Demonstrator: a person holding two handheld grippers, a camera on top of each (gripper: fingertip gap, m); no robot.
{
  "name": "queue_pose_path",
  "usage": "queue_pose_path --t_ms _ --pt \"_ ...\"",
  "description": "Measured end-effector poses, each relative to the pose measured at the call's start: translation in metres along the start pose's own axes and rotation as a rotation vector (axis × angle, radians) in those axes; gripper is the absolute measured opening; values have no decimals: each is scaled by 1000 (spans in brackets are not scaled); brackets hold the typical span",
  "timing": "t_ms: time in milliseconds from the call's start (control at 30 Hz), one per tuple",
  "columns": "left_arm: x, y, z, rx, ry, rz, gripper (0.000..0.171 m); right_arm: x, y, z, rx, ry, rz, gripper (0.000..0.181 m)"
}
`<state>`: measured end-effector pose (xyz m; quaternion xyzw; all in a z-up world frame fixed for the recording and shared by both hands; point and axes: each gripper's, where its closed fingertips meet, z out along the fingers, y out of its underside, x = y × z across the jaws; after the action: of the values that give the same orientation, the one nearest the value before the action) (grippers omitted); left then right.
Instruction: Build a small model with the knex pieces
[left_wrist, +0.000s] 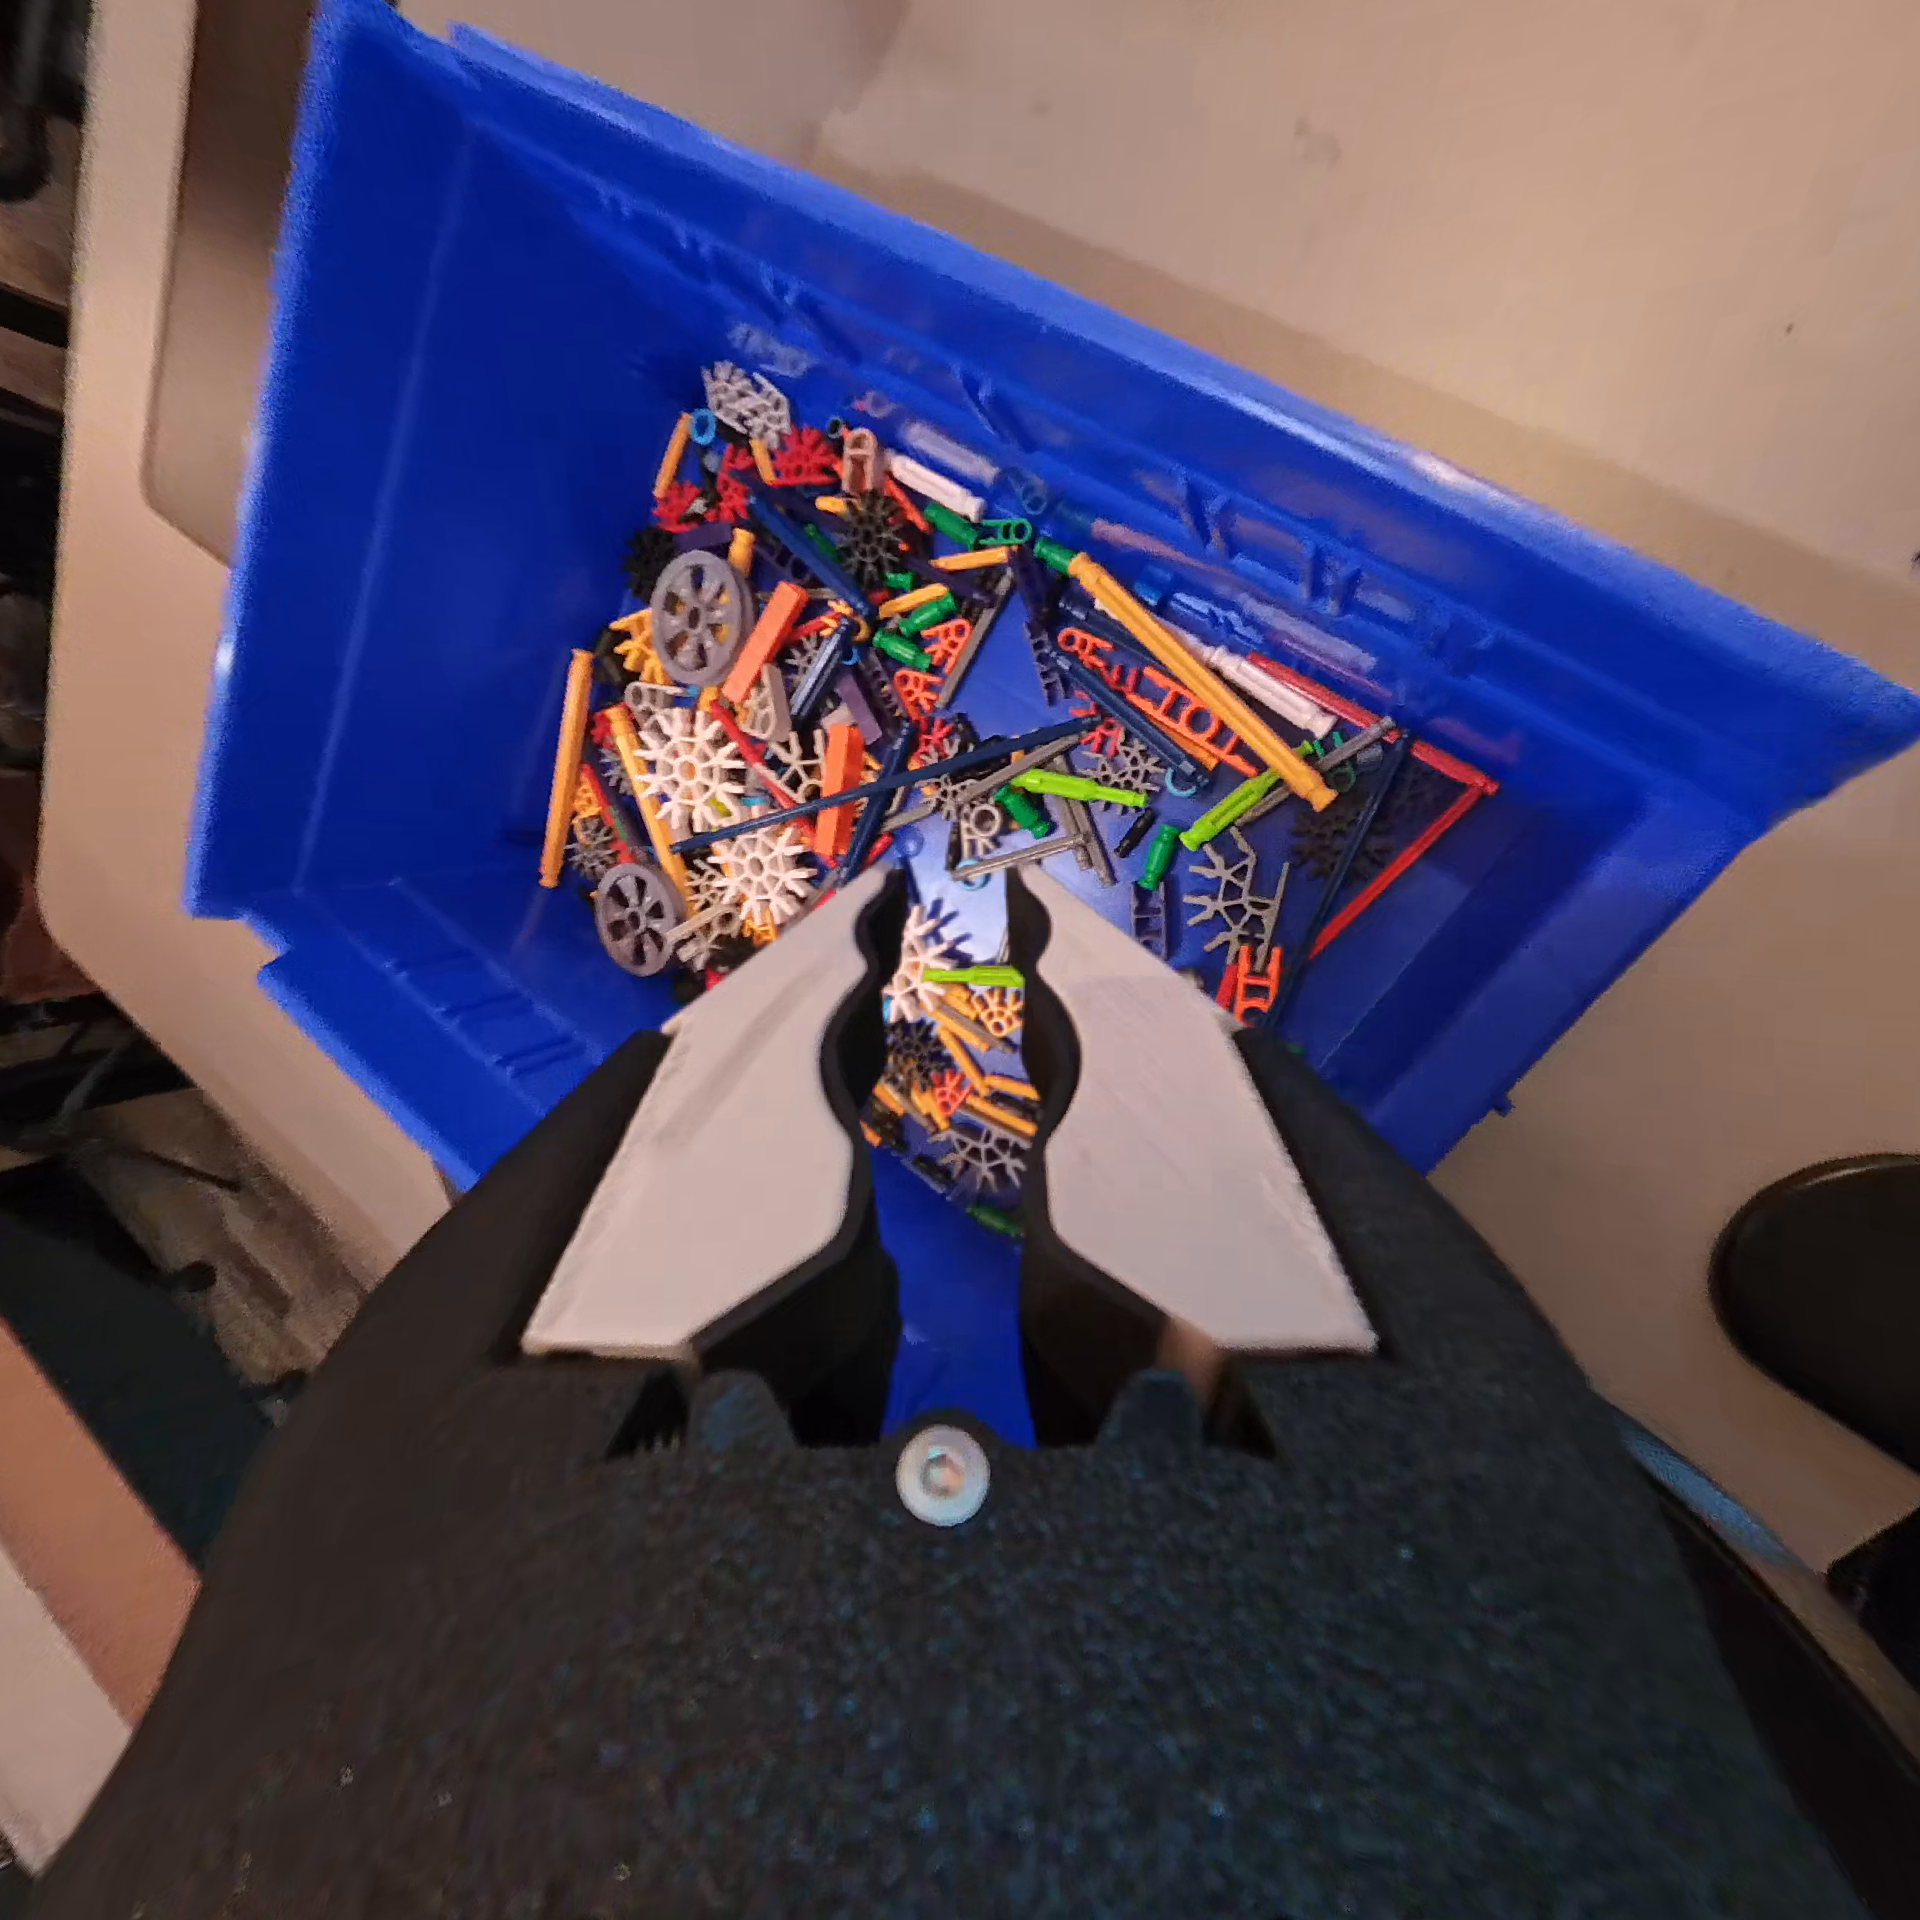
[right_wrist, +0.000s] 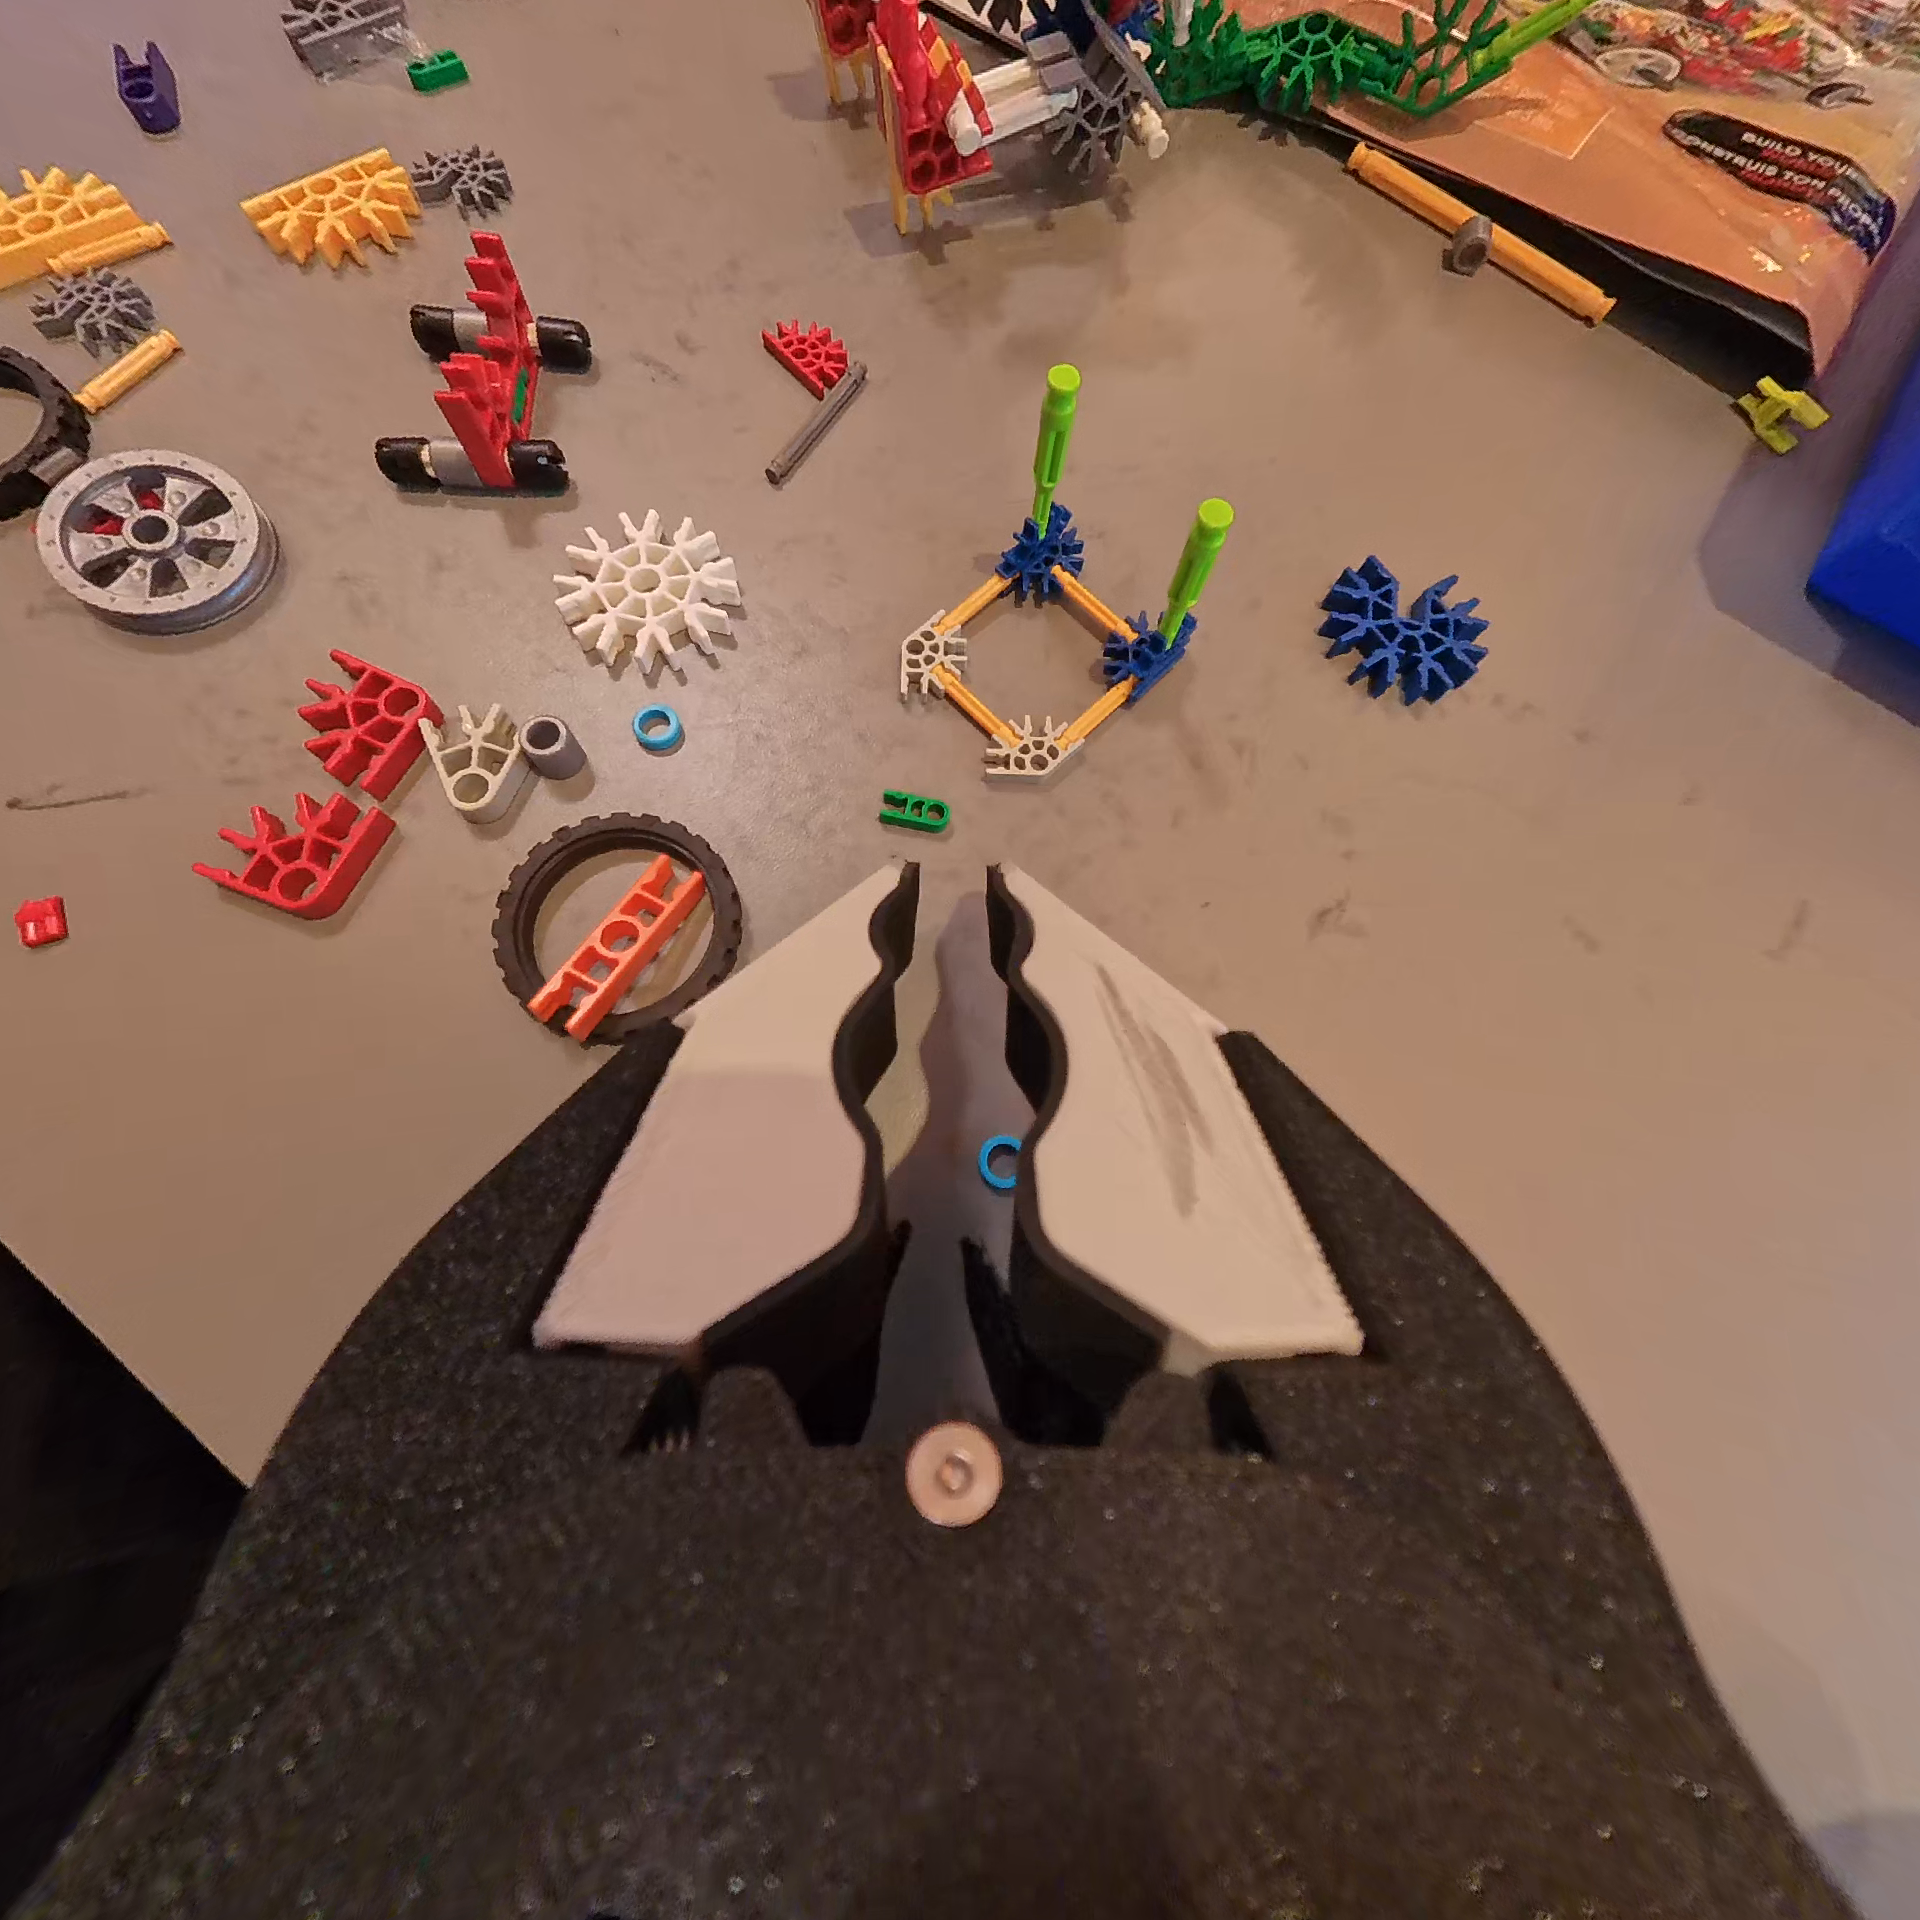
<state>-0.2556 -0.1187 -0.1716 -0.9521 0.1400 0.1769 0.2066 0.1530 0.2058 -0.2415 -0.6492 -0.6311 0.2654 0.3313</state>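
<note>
Left claw (left_wrist: 948, 883): I am holding it a little way apart over the blue bin (left_wrist: 416, 540), gripping nothing; its tips are hanging above the heap of toy parts (left_wrist: 935, 748), near the heap's near edge.
Just ahead of the left tips: a small grey connector (left_wrist: 977, 826) and a long dark blue rod (left_wrist: 883, 784) are lying there, the rod's long axis crossing my line of reach from left to right.
Seen between the left fingers: a lime rod (left_wrist: 971, 977) and a white snowflake piece (left_wrist: 920, 966) are lying on the bin floor below.
Left of the blue rod: two grey wheels (left_wrist: 698, 618) and orange bars.
Right claw (right_wrist: 951, 868): I am keeping it only narrowly parted and empty, low above the table (right_wrist: 1455, 1039).
Nearest to the right tips: a green clip (right_wrist: 914, 810), just ahead and slightly left, lying crosswise.
Beyond the clip: a square frame (right_wrist: 1039, 655) of yellow rods, with two lime rods standing upright from its blue corners.
Left of the frame: a white snowflake (right_wrist: 646, 587), a blue ring (right_wrist: 657, 725), and a black tyre (right_wrist: 618, 925) with an orange bar across it.
Right of the frame: a blue connector pair (right_wrist: 1403, 634), well apart.
Which claw is nearer: my right is nearer the frame; my left is in the bin.
</note>
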Motion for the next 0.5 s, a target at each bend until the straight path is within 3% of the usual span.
queue_pose_path --t_ms 200,500 --pt "9 5 29 -52 87 15 15 0 2 2 -19 1 2 13" --pt "21 18 64 -122 195 -126 10 1 3 2 -22 9 1 13"
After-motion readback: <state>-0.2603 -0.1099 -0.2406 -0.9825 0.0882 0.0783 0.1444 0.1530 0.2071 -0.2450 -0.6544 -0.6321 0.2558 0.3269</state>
